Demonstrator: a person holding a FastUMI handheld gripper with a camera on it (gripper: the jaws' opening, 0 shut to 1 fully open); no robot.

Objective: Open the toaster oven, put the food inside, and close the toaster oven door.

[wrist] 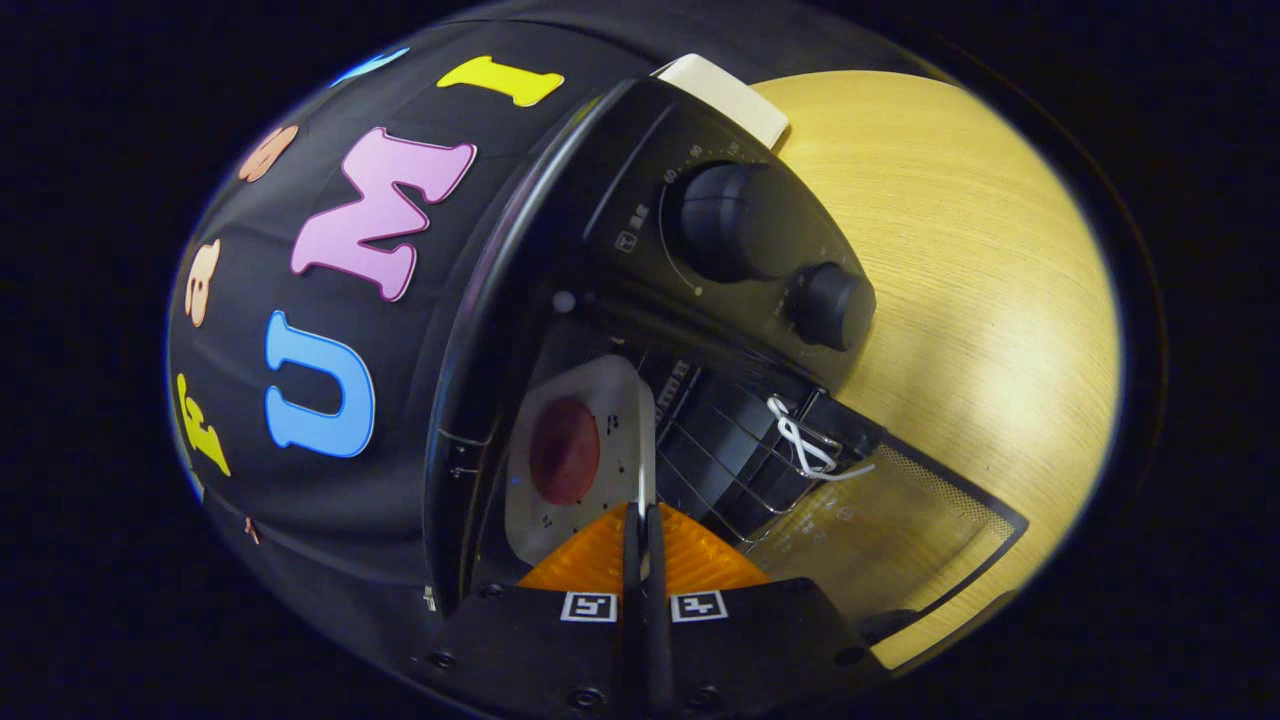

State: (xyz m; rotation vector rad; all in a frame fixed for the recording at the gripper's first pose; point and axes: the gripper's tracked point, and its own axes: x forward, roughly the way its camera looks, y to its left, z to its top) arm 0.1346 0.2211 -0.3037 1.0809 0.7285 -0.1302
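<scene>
Gripper view: my gripper (643, 520) is pinching the thin edge of a white square plate (590, 400), fingers nearly together on it. The plate, carrying a round dark-red food piece (563, 450), is sitting inside the black toaster oven (640, 130). Its glass door (900, 530) is hanging open over the pale wooden table (980, 280).

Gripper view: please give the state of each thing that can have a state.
Toaster oven: open.
Oven door: swung fully open.
White plate: inside the oven, holding a dark red food piece.
Gripper: fingers shut on the plate's rim.
</scene>
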